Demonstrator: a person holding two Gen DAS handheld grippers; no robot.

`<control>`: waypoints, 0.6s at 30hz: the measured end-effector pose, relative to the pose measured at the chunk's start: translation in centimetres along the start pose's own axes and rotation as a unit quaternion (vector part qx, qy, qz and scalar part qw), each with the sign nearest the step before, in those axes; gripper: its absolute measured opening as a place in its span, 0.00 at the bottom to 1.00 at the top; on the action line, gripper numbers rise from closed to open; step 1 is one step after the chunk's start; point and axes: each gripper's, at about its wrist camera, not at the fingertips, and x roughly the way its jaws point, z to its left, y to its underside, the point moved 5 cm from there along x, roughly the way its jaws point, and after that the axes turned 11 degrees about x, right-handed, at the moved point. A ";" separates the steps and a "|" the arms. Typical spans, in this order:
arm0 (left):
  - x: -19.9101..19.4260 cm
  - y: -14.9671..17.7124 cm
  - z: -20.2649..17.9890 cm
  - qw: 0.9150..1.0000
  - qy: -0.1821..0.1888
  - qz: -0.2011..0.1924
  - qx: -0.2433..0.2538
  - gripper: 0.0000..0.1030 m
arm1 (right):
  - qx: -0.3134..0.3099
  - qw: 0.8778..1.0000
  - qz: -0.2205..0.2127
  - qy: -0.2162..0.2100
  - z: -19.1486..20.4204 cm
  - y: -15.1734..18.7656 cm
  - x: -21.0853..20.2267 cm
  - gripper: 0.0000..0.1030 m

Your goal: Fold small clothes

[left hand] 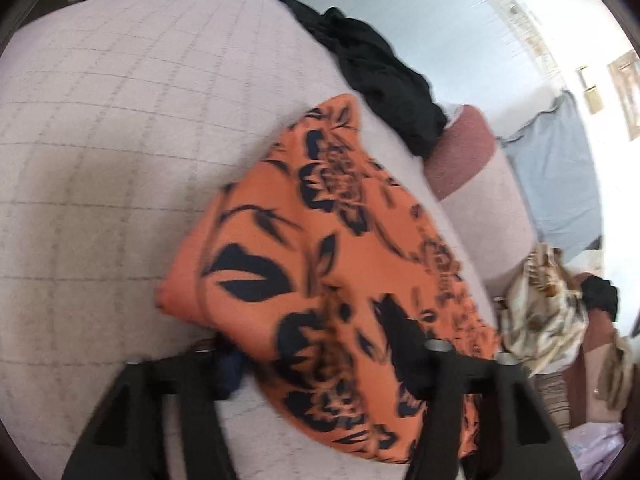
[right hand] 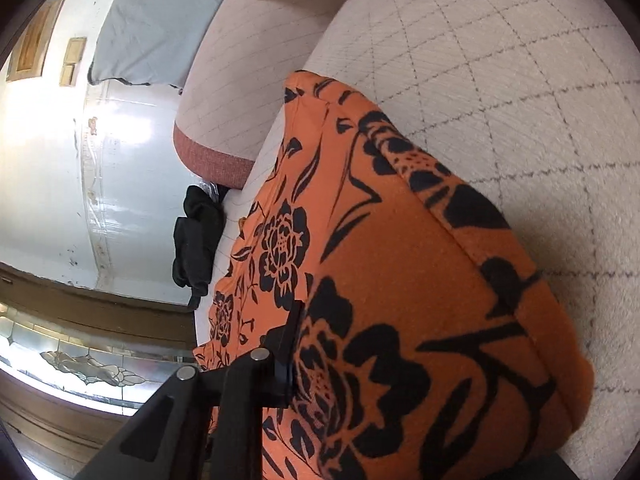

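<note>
Orange black-flowered garment (left hand: 320, 264) on quilted cushion (left hand: 100, 140) bears no legible writing.

Pale quilted sofa seat (left hand: 100, 128) with grid stitching, pinkish-red trim on cushion end (right hand: 212, 160). Glossy white tiled floor (right hand: 132, 208) with window glare. Grey-blue cloth (left hand: 560, 168) spread beyond the seat's far edge. Wooden frame with patterned glass panel (right hand: 92, 368) at lower left of right view.

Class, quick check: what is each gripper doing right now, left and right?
Left gripper: jaws apart around the orange flowered garment; whether it grips cannot be told.
Right gripper: closed on the same garment's edge.
</note>
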 end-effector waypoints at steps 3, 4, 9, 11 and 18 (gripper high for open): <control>0.2 0.1 -0.8 0.999 -0.021 0.001 0.033 0.60 | 0.003 1.000 0.000 -0.005 -0.1 -0.1 0.2 0.23; 0.2 0.1 -0.9 0.999 -0.032 -0.003 0.040 0.48 | -0.008 1.000 -0.003 -0.002 0.0 0.0 0.2 0.23; -0.4 -0.2 -0.2 1.000 -0.008 -0.007 0.020 0.14 | -0.115 0.990 -0.059 0.053 1.9 1.3 -0.7 0.18; -1.2 -0.5 -0.8 0.999 -0.004 -0.022 0.037 0.13 | -0.150 0.984 -0.079 0.061 3.0 1.9 -1.3 0.17; -5.0 -0.6 -3.7 0.993 0.010 -0.070 0.093 0.12 | -0.235 0.960 -0.134 0.067 5.4 4.2 -3.9 0.15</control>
